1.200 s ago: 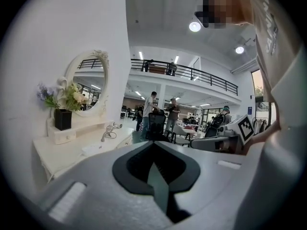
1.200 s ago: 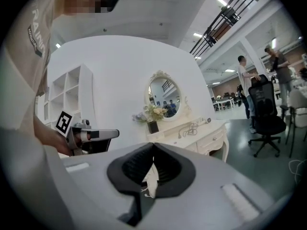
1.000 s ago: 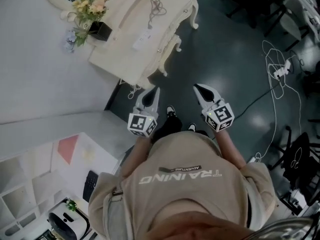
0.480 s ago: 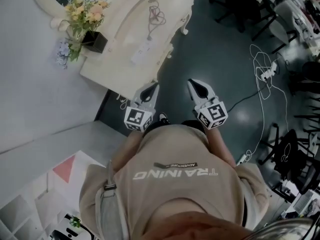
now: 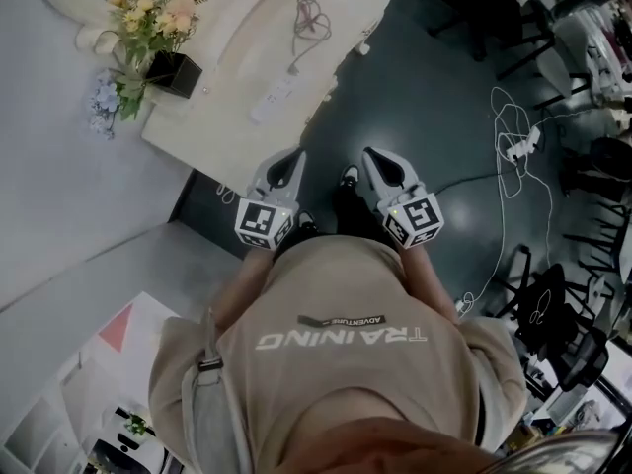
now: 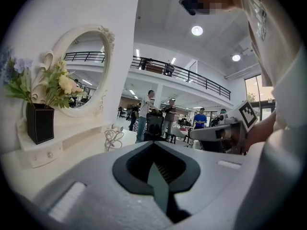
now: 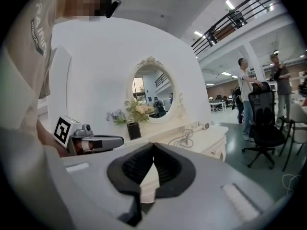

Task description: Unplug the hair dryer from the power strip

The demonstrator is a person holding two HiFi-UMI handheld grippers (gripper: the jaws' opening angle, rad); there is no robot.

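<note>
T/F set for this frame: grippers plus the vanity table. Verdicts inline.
1. The left gripper and right gripper are both shut and empty. True.
2. A power strip lies on the vanity table. True.
3. The vase holding the flowers is white. False: it is black.
4. The right gripper touches the hair dryer. False: the dryer lies at the table's far end, well clear of both grippers.
</note>
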